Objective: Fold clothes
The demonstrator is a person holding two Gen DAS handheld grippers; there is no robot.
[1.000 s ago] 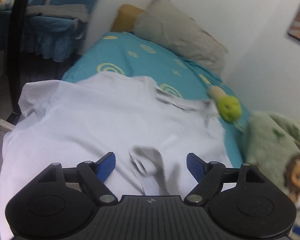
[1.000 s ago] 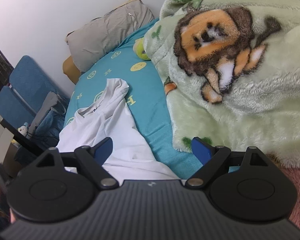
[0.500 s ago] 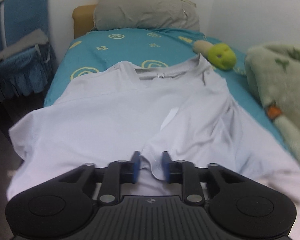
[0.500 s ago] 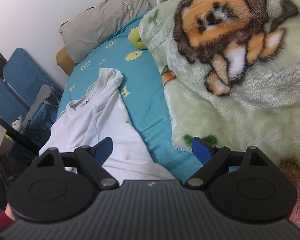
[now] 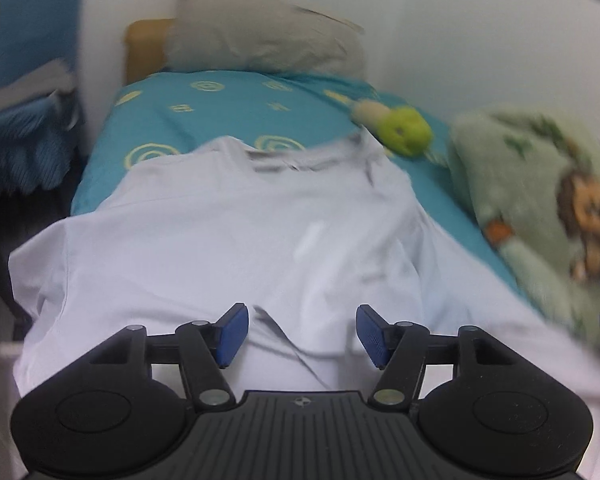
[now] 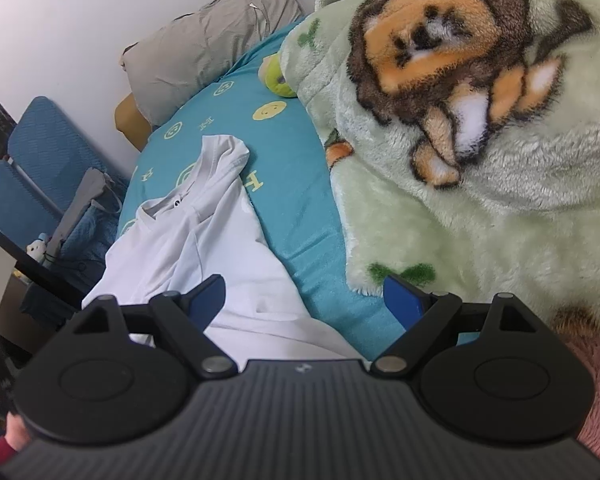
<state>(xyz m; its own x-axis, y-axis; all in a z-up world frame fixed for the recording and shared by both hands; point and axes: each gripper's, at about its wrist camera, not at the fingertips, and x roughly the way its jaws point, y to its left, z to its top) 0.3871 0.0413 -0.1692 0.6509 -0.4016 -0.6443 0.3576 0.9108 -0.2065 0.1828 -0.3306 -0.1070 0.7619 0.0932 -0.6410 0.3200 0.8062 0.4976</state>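
A white T-shirt (image 5: pixel 228 240) lies spread on the teal bed sheet (image 5: pixel 220 108), collar toward the pillow. My left gripper (image 5: pixel 300 330) is open just above the shirt's near part, with a fold of fabric between its blue fingers, not gripped. In the right wrist view the shirt (image 6: pixel 220 248) lies left of centre, one sleeve folded up near the collar. My right gripper (image 6: pixel 304 300) is open and empty above the shirt's right edge and the sheet.
A grey pillow (image 5: pixel 260 36) lies at the head of the bed against the wall. A green plush toy (image 5: pixel 404 130) sits beside a green lion blanket (image 6: pixel 480 140) along the right. Blue chairs (image 6: pixel 40 168) stand left of the bed.
My left gripper, shut on a fold of the shirt half a second ago, has opened and let it go. The right gripper has shifted slightly and stays open.
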